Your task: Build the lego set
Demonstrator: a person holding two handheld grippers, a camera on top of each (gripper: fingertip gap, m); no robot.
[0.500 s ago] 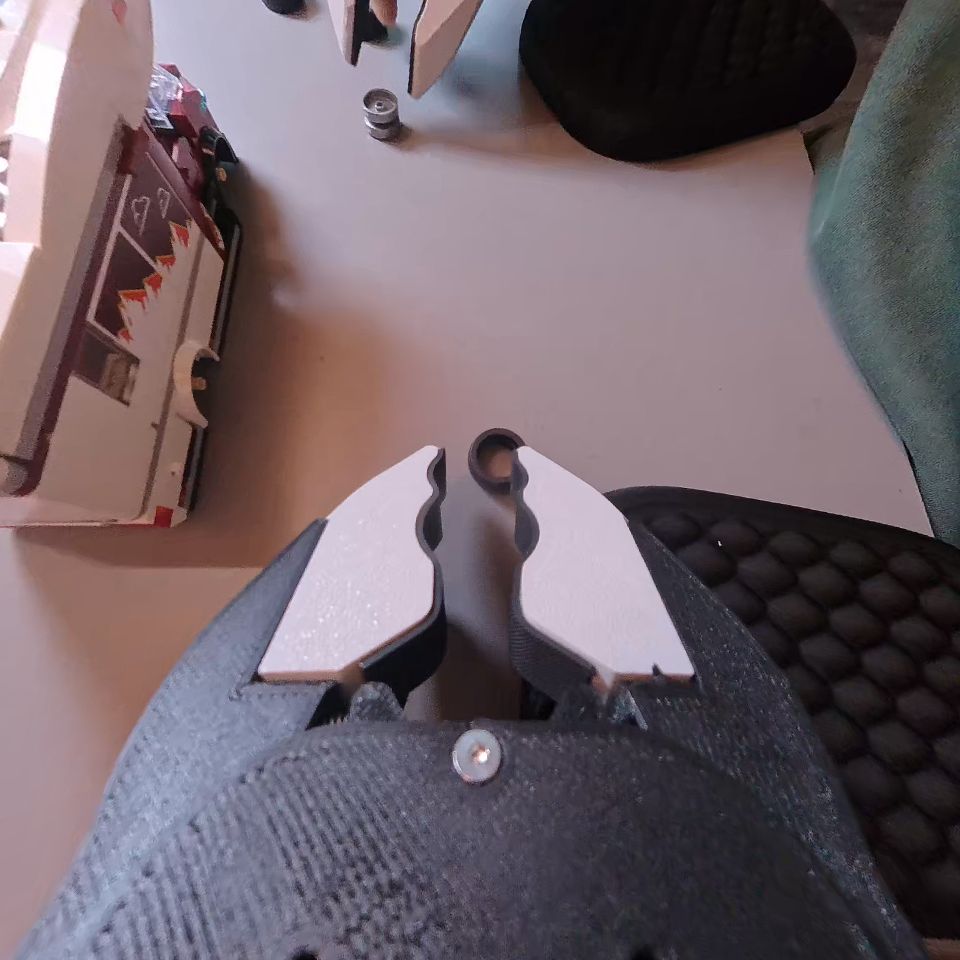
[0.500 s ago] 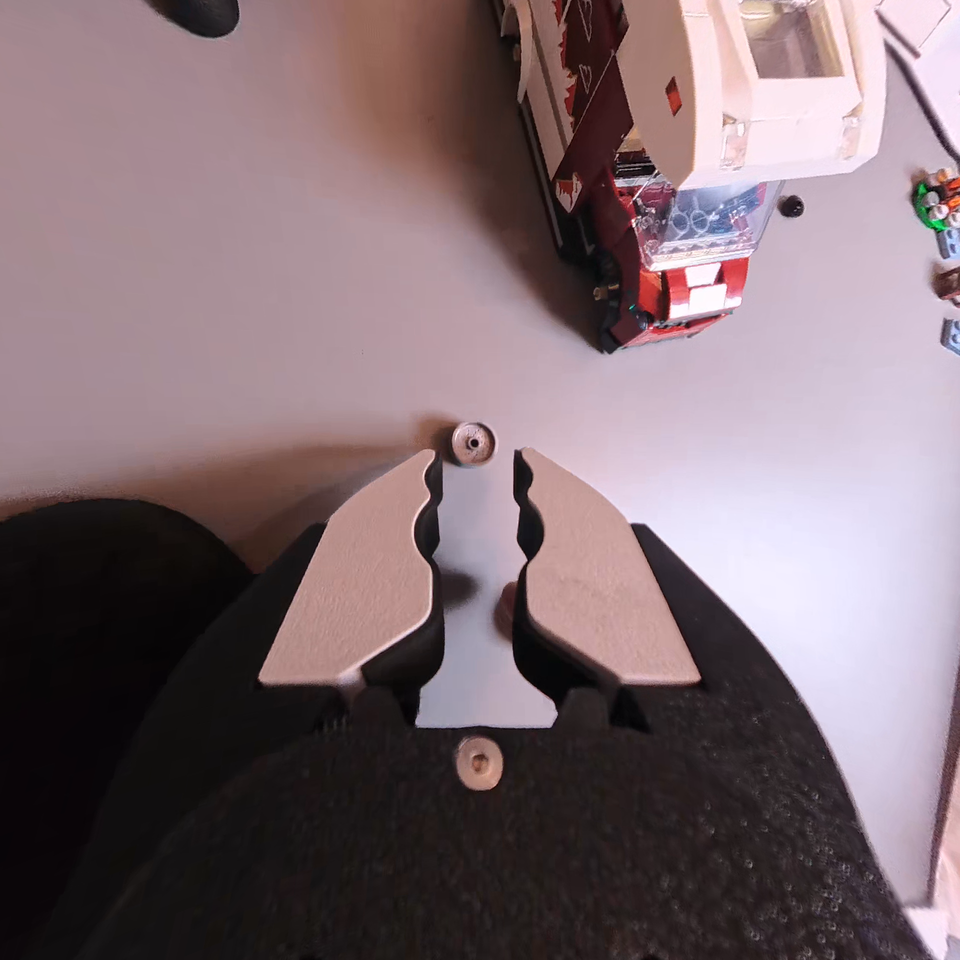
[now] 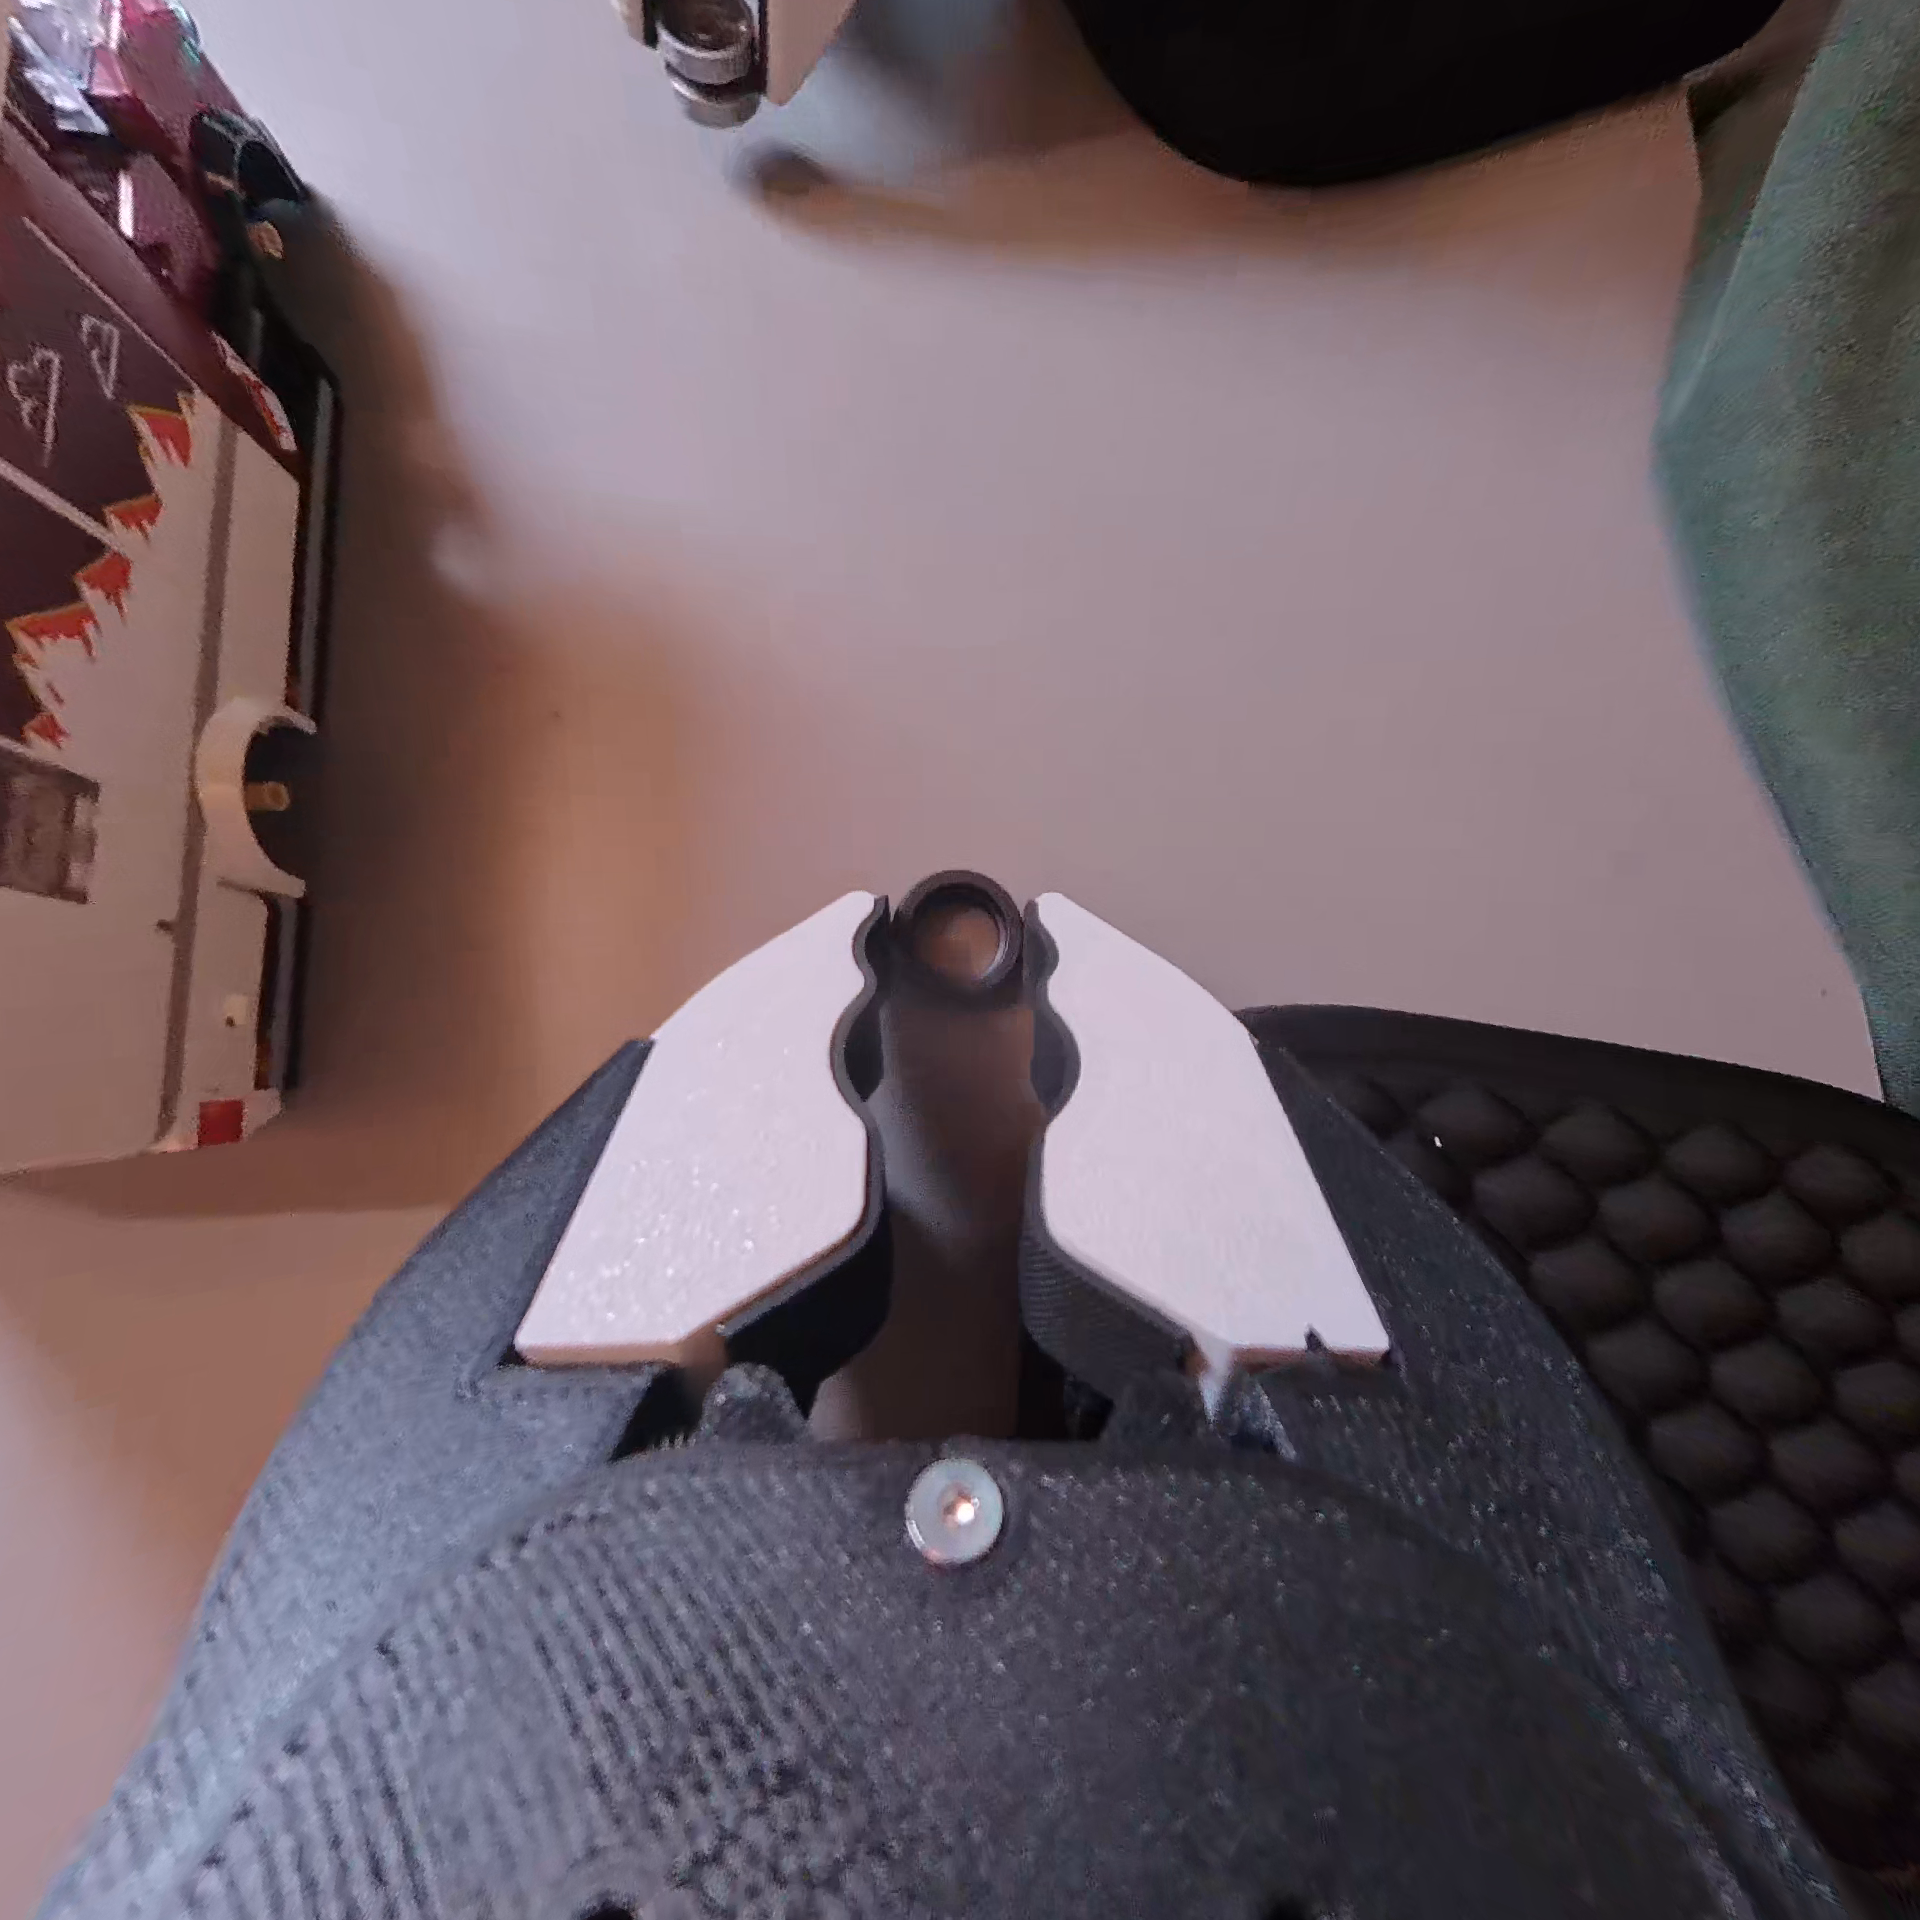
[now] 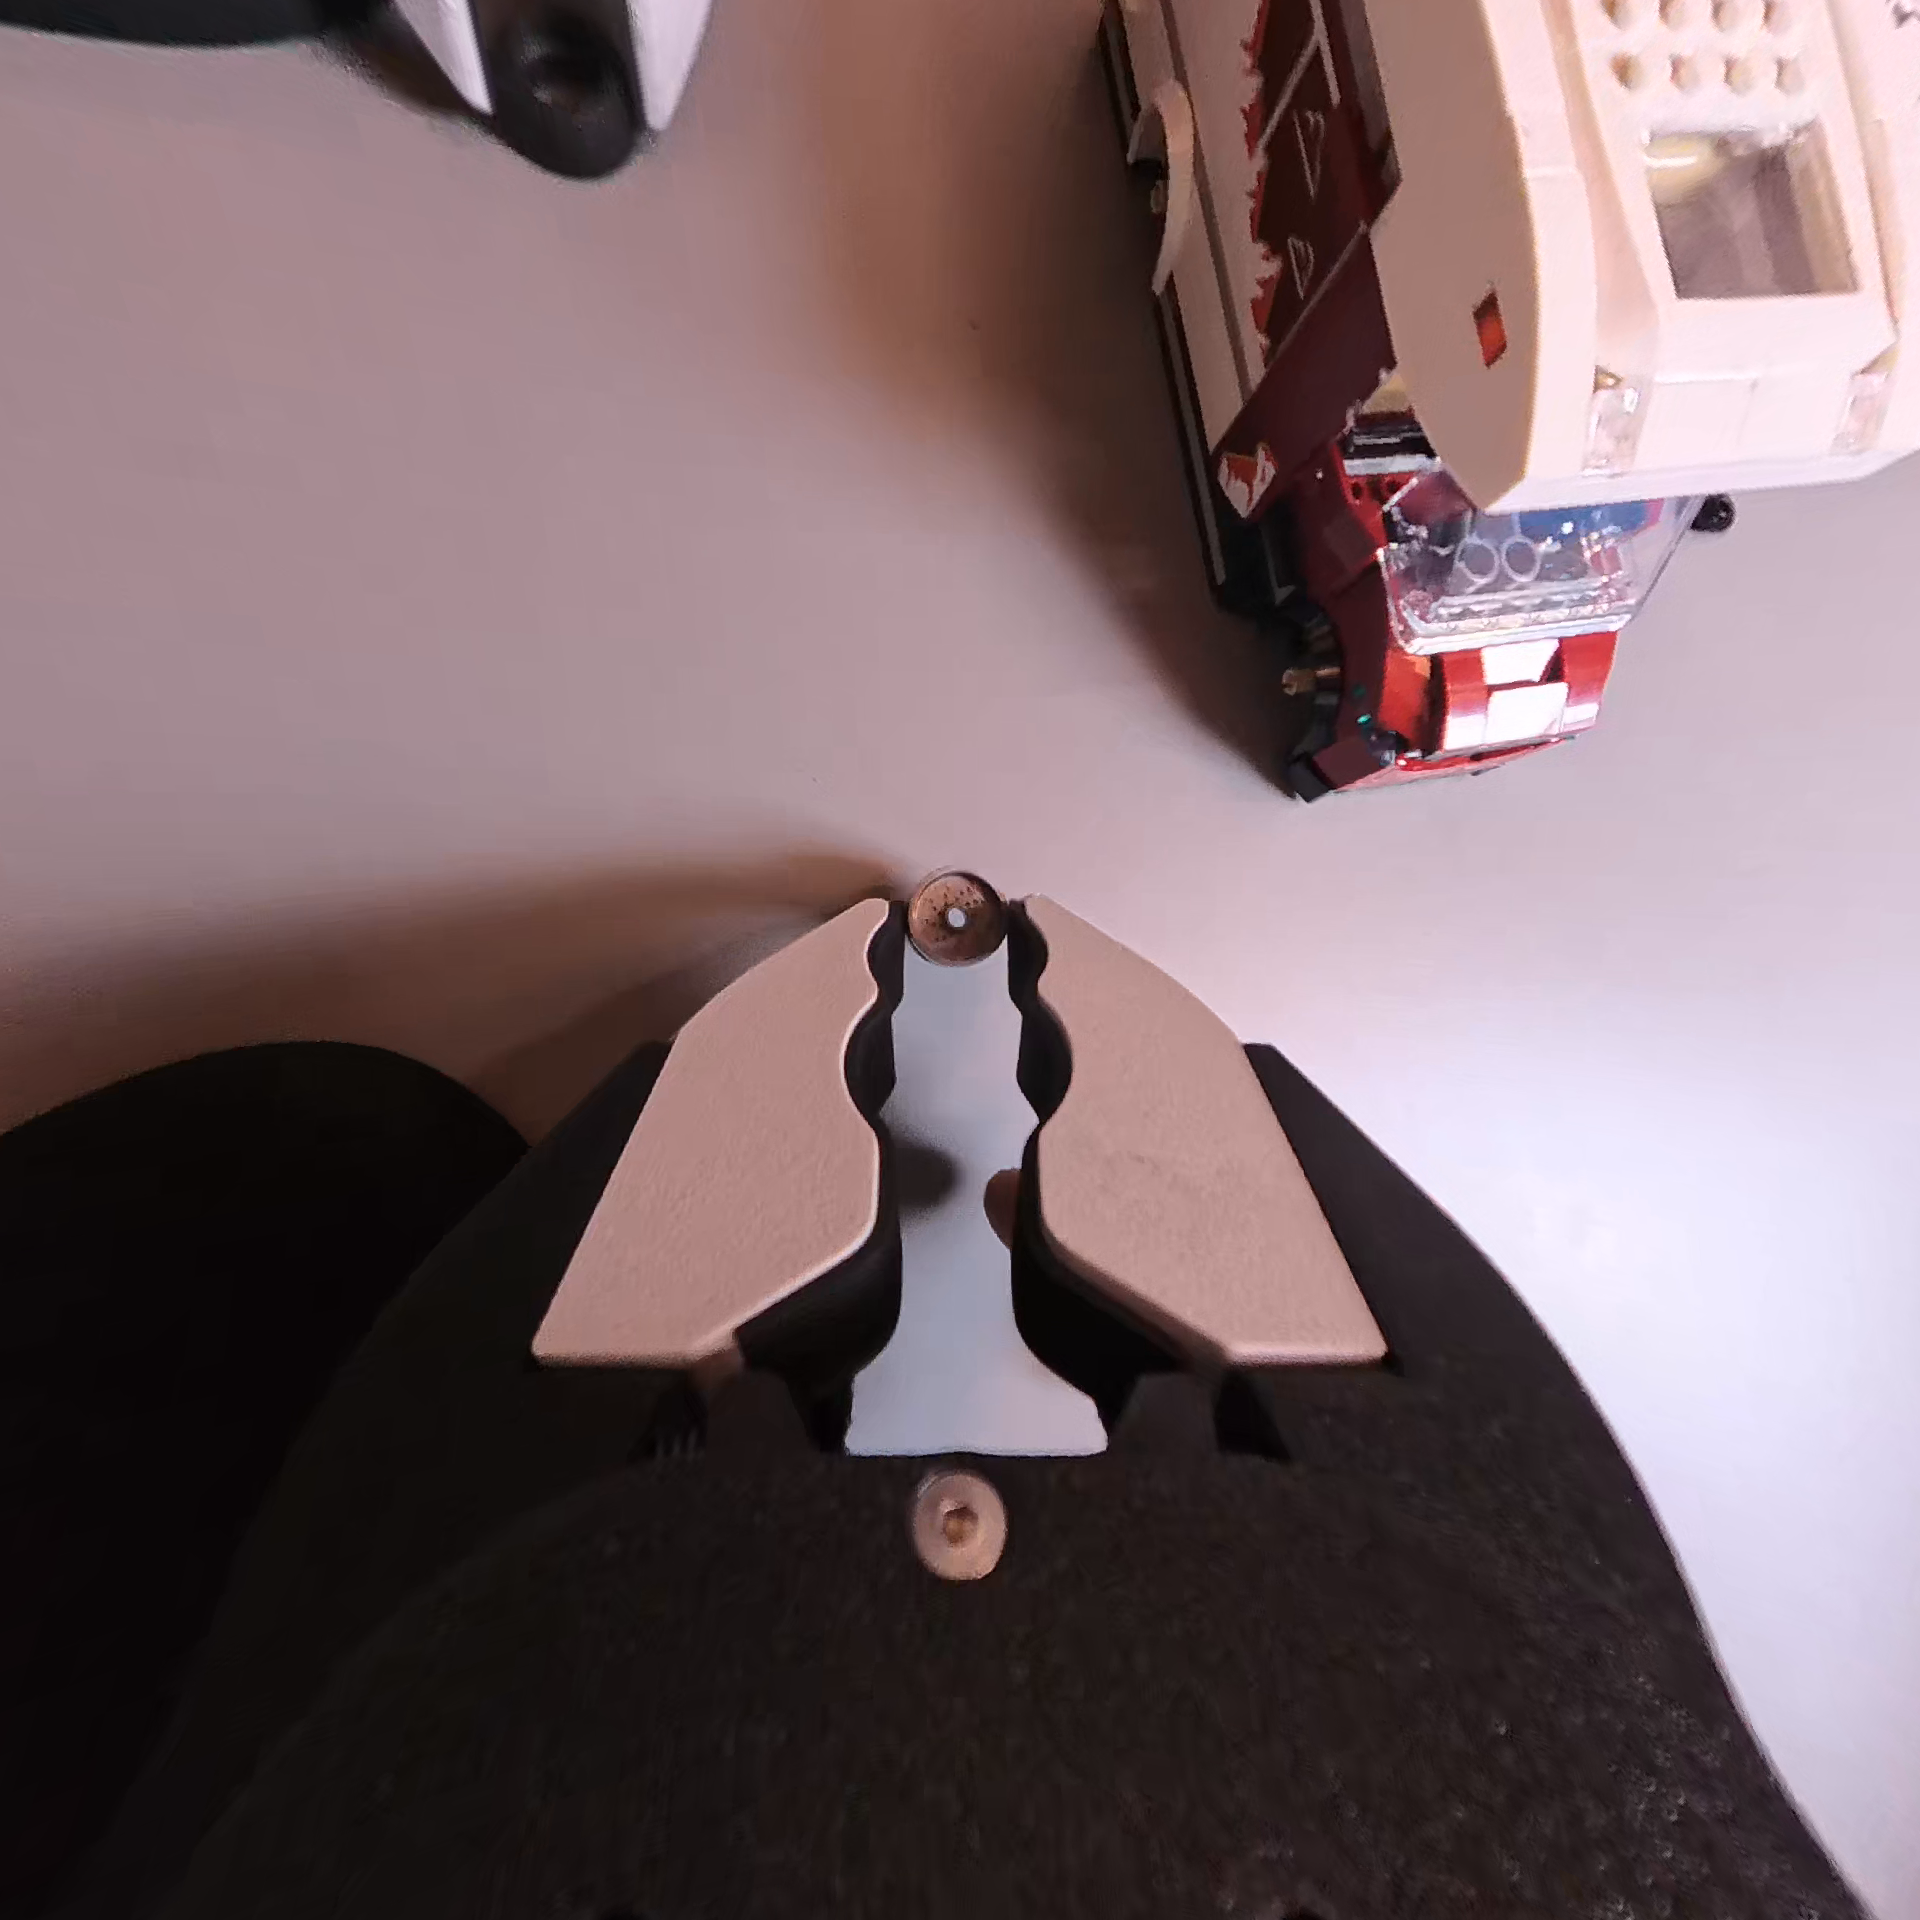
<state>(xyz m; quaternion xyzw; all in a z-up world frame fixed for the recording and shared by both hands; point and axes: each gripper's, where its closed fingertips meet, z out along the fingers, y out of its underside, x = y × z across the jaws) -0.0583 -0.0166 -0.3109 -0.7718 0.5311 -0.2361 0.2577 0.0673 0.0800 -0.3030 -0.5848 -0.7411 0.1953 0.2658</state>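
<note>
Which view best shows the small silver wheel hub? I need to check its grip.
Right wrist view: the silver hub sits face-on between the right gripper fingertips. The left wrist view shows it only far off, cropped at the frame's top.

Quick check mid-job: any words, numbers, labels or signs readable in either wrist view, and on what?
No words or numbers can be read in either view.
Brick-built van: only white outline drawings and a flame-edged pattern on its dark red panel, no lettering.
Grey patch on the van's side: too blurred to read.
Black ring, silver hub: no marks visible.
</note>
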